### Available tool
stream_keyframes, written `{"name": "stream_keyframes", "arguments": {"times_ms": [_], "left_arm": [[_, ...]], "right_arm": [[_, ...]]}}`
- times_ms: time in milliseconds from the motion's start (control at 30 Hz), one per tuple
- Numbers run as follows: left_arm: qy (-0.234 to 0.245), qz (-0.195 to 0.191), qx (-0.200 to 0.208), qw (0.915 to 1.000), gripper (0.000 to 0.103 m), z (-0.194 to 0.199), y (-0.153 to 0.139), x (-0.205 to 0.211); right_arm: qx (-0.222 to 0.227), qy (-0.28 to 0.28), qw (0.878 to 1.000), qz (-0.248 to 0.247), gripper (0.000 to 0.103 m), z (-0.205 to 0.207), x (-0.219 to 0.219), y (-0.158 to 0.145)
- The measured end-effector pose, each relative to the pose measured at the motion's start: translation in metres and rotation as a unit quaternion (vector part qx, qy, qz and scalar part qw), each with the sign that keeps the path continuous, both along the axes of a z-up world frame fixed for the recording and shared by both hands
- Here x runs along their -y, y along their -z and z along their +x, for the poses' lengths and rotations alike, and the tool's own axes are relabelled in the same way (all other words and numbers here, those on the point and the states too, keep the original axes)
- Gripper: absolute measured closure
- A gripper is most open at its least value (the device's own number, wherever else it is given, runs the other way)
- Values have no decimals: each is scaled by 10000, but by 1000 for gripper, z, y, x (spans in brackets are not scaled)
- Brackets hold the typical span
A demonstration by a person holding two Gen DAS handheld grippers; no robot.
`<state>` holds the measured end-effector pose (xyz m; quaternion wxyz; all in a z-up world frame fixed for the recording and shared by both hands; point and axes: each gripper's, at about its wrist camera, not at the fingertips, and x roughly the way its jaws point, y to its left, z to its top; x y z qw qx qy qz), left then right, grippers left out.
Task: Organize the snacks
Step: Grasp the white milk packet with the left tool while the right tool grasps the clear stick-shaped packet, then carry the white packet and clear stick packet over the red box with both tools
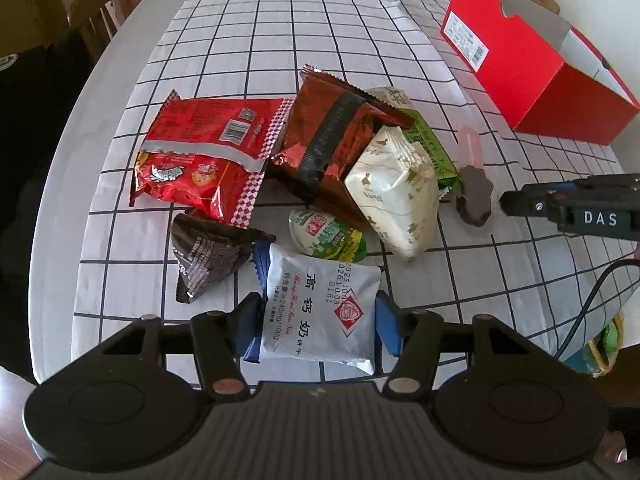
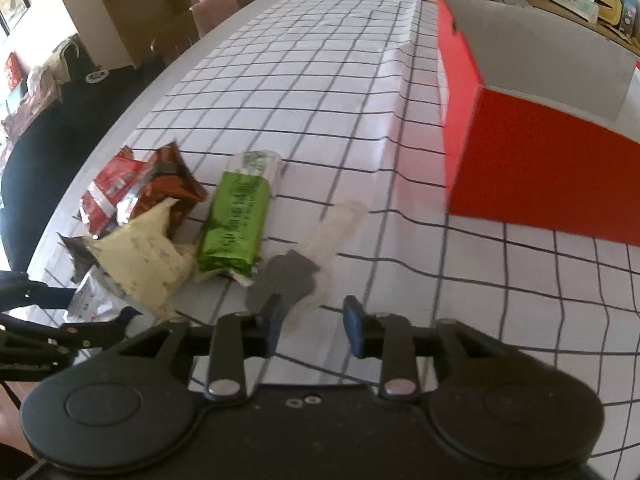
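A white cloth with a black grid (image 1: 280,40) covers the bench (image 1: 80,128), whose bare grey rim curves along the left side. Wooden chairs (image 1: 92,12) stand beyond that edge. The snack pile (image 1: 304,160) sits in the near half of the cloth; the far half lies open. An open red box (image 1: 532,68) stands to the right, well apart from the pile, with bare cloth between. The left gripper (image 1: 316,326) has its blue pads against both sides of a white biscuit packet (image 1: 320,316), holding it. The right gripper (image 2: 314,326) is spread moderately wide with nothing between its pads, just before a dark snack in clear wrap (image 2: 288,280), beside a green packet (image 2: 236,216).
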<state>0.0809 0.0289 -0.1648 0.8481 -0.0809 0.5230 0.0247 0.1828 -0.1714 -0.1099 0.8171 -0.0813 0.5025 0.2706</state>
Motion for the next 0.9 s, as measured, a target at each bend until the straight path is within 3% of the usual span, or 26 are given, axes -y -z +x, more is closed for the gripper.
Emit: {"name": "stream_keyframes", "arguments": {"times_ms": [67, 133, 167, 200, 400, 700, 900], "left_arm": [[-19, -9, 20, 10000, 44, -1, -2, -1], [-20, -3, 40, 10000, 44, -2, -3, -1], [-16, 2, 49, 10000, 44, -3, -4, -1], [-15, 5, 52, 10000, 44, -4, -5, -2], [-50, -5, 30, 10000, 44, -8, -5, -6], [-79, -84, 85, 9999, 44, -10, -8, -6], [-24, -135, 114, 9998, 44, -7, -9, -3]], "right_arm": [[-17, -61, 10000, -50, 58, -3, -8, 2], [50, -89, 9998, -152, 43, -7, -16, 6], [108, -78, 9997, -190, 30, -9, -19, 7], [158, -53, 9996, -234, 25, -10, -22, 8], [434, 21, 9964, -734, 31, -9, -37, 20], [471, 390, 9954, -736, 42, -2, 3, 17], [608, 208, 9959, -633, 43, -2, -12, 12]]}}
